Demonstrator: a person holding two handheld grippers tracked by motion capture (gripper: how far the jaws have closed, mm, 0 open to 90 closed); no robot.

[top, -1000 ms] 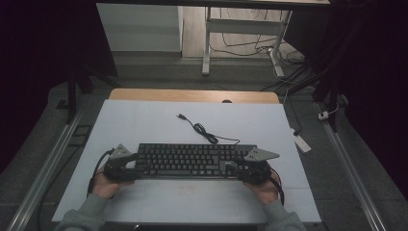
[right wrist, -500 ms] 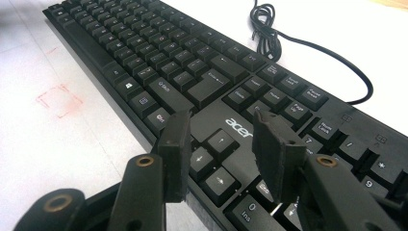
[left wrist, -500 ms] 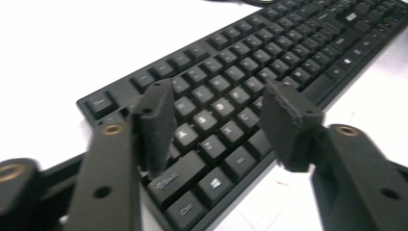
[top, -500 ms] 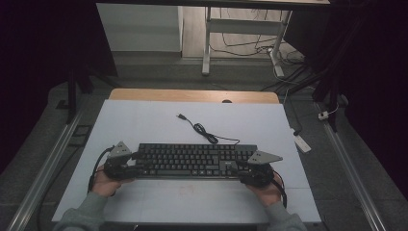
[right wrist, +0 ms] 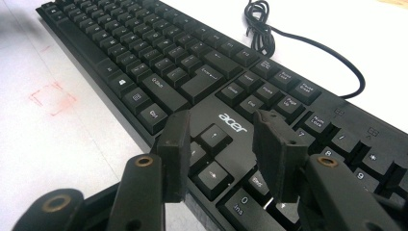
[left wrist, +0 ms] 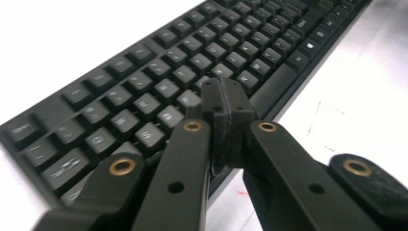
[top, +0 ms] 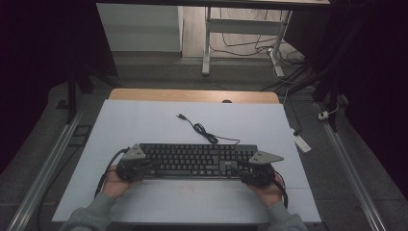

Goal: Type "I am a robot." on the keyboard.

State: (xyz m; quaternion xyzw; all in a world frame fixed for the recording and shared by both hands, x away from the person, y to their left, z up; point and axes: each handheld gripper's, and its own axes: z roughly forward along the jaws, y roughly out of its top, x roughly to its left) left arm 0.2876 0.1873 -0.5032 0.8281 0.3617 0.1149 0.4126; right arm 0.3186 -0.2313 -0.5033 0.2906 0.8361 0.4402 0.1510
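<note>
High view: a person poses a gripper at each end of a black keyboard point(top: 197, 160) on the table point(top: 144, 120). The left gripper point(left wrist: 226, 103), jaws just closed together with nothing between, hovers above the letter keys; the right gripper point(right wrist: 221, 144) stands parted over the arrow keys. Next, seemingly, comes a single key press, calling for a careful descent.

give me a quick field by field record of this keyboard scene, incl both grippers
surface: white table
keyboard: black, flat on the table, lengthwise across it
cable: loose, coiled behind the keyboard, plug lying free
left gripper: jaws just closed, pads together with nothing between, over the keyboard's left end
right gripper: jaws apart, over the arrow keys at the right end
</note>
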